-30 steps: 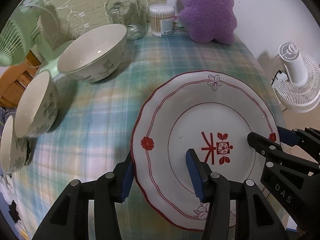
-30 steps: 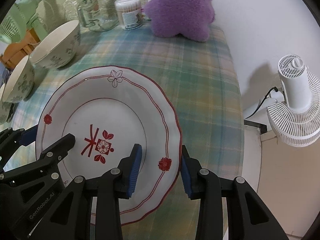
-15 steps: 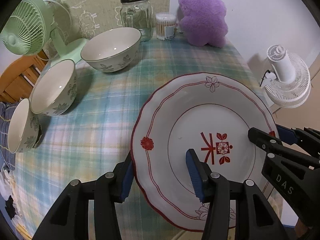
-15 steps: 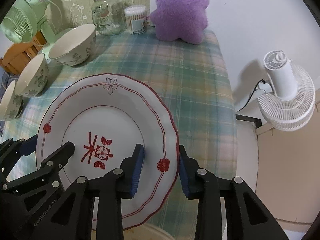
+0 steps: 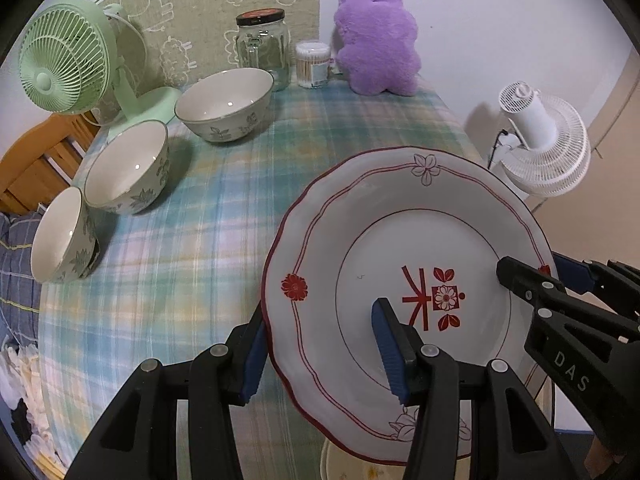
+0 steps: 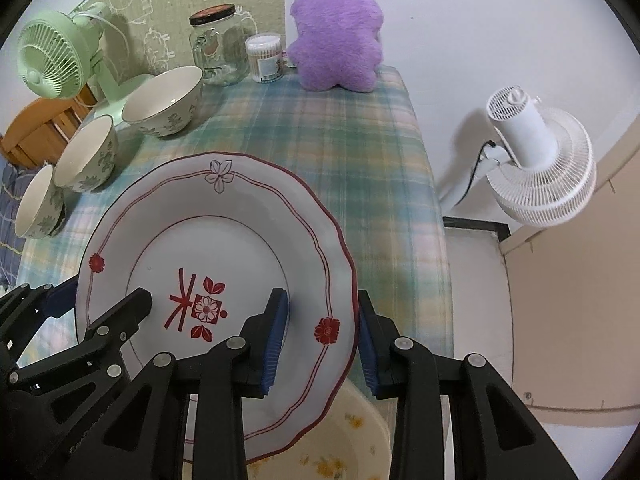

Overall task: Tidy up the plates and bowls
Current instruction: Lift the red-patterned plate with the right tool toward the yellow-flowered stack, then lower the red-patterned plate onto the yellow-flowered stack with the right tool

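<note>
Left gripper (image 5: 320, 356): I have its blue-padded fingers (image 5: 386, 344) pinching the left rim of the white scalloped plate with red line border and red flower motif (image 5: 400, 240), one pad on the face, the other behind the edge. Right gripper (image 6: 322, 340): same arrangement on the opposite rim, pads closed across the red flower mark. The plate hangs between both grips, tilted, clear of the green-and-blue plaid surface (image 5: 200, 240).

Beneath the plate's near edge I see a pale cream dish with yellow flowers (image 6: 352, 432); how far below, I cannot tell.

Three white floral bowls (image 5: 224, 108) stand apart along the left side, near the green desk fan (image 5: 64, 64).

Step in hand, as I judge it: carrying the plate to its stacking spot. Next move calls for both grips to travel together, level the plate, centre it over the cream dish if that is the target, and lower before either side lets go.
</note>
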`<action>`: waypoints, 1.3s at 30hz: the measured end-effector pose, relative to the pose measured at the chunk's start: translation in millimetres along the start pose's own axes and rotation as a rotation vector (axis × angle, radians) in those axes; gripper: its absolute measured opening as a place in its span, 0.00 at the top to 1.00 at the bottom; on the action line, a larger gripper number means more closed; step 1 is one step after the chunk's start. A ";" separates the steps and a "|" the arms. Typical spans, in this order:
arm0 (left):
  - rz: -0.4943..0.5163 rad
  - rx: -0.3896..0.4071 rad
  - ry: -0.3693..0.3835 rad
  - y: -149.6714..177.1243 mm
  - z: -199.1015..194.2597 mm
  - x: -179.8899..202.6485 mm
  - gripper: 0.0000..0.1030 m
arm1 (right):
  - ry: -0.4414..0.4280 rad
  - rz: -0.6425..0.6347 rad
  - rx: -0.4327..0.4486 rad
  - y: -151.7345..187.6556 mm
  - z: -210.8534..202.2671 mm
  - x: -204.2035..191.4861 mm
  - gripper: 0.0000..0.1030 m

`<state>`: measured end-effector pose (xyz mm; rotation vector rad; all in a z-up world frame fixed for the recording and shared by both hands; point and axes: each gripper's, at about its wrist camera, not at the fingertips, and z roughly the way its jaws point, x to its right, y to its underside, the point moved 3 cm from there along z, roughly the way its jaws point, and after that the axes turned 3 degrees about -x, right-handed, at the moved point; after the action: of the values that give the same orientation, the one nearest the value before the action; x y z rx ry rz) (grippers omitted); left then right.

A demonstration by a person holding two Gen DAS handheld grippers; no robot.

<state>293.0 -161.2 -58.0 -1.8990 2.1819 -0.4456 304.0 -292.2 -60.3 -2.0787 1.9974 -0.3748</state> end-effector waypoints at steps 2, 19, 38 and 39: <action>0.007 -0.006 0.011 6.9 -1.4 2.4 0.51 | 0.006 0.007 -0.001 7.6 -4.2 0.2 0.65; 0.090 -0.059 0.092 62.4 -1.4 36.9 0.51 | 0.062 0.111 -0.030 84.3 -13.3 22.6 0.65; 0.119 -0.103 0.099 94.7 6.4 58.7 0.51 | 0.094 0.158 -0.076 122.6 -4.6 40.7 0.65; 0.115 -0.106 0.098 95.6 7.0 59.5 0.51 | 0.093 0.160 -0.078 123.5 -3.8 41.7 0.65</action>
<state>198.6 -209.0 -97.0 -1.8274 2.4081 -0.4179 188.2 -338.9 -97.9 -1.9609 2.2486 -0.3749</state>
